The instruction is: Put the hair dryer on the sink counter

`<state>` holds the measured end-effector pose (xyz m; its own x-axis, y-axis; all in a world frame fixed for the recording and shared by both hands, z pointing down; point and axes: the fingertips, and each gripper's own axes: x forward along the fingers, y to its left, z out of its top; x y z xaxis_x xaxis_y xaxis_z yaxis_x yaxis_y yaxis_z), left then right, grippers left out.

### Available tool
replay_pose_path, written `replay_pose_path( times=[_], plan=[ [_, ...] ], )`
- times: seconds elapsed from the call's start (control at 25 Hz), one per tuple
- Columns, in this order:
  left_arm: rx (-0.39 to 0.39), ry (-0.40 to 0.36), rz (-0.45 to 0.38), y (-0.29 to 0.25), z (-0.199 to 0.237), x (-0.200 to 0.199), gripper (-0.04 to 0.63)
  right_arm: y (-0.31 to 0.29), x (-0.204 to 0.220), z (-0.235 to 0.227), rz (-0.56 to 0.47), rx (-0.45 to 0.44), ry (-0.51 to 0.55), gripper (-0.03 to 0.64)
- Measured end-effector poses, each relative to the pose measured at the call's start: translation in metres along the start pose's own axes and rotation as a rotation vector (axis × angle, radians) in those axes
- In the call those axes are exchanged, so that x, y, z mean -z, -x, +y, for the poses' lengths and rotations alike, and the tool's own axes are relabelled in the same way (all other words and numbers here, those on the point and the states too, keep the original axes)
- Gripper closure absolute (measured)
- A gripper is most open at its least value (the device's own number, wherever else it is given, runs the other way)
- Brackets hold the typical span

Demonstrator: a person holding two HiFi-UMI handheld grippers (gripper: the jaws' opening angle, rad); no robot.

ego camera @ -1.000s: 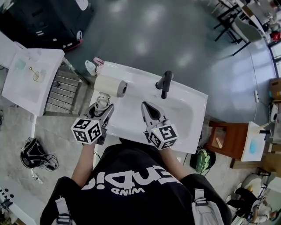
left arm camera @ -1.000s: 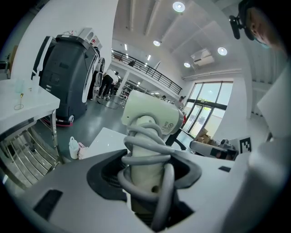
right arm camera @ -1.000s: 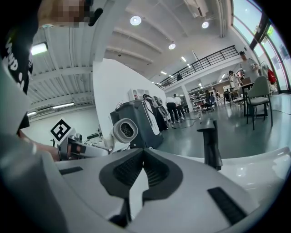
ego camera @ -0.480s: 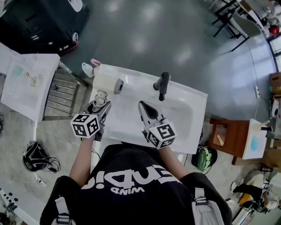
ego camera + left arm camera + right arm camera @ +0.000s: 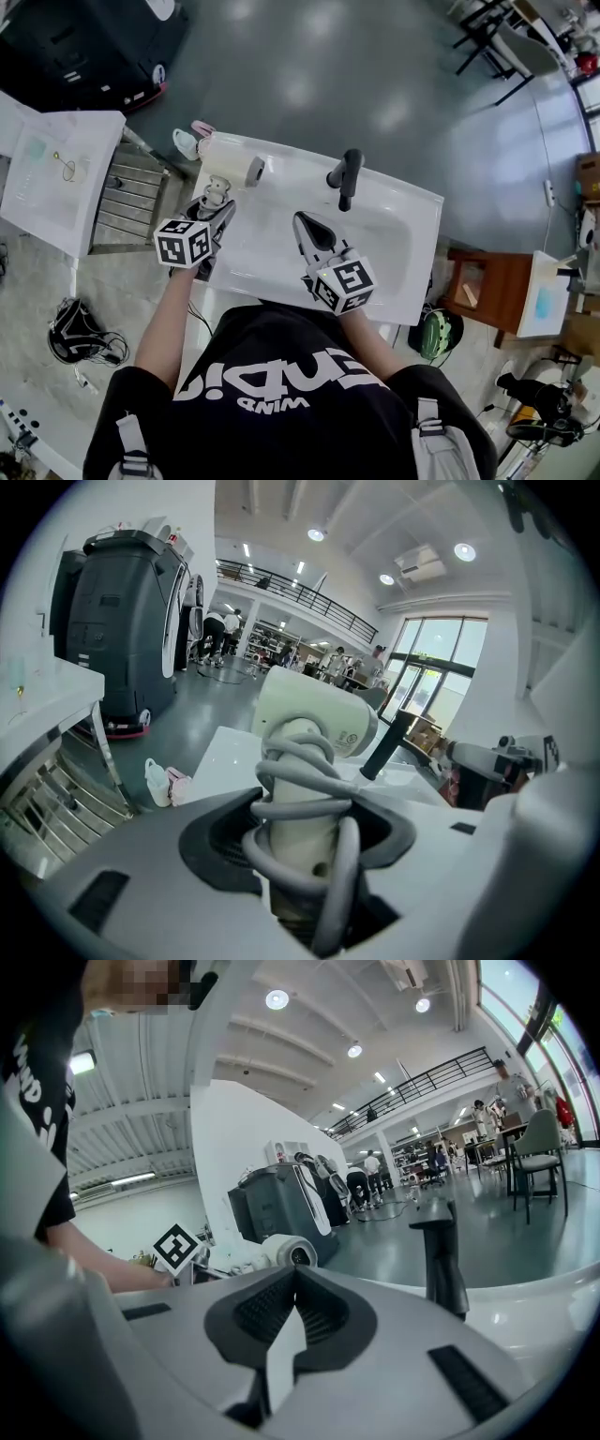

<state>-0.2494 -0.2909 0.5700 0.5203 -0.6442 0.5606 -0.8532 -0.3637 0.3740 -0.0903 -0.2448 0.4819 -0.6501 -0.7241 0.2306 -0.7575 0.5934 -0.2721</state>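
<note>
Now the left gripper's (image 5: 217, 204) jaws clamp the hair dryer's (image 5: 314, 719) cord-wrapped handle at the surface's (image 5: 403, 281) left end, while the right gripper's (image 5: 306, 223) jaws are pressed together, empty.

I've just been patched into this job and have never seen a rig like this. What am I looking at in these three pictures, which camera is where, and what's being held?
There is no robot here. A person holds a pair of tongs in each hand, and each pair carries a cube with square markers. The top-down picture comes from a camera on the person's head. The other two come from cameras riding on the tongs, looking along their jaws. Below is a white sink counter with a black faucet. The left tongs are clamped on the handle of a cream-white hair dryer, which has a grey cord wound round it. They hold it over the counter's left end; I cannot tell whether it touches the counter. The right tongs are shut and empty, over the sink.
</note>
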Motion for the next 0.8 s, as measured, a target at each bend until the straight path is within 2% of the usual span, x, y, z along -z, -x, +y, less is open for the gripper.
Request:
replay_pose_path(
  times=[0.8],
  plan=[
    [-0.037, -0.044, 0.143, -0.049, 0.043, 0.008, 0.339, -0.002, 0.010, 0.003, 0.023, -0.004, -0.014, 0.598]
  ],
)
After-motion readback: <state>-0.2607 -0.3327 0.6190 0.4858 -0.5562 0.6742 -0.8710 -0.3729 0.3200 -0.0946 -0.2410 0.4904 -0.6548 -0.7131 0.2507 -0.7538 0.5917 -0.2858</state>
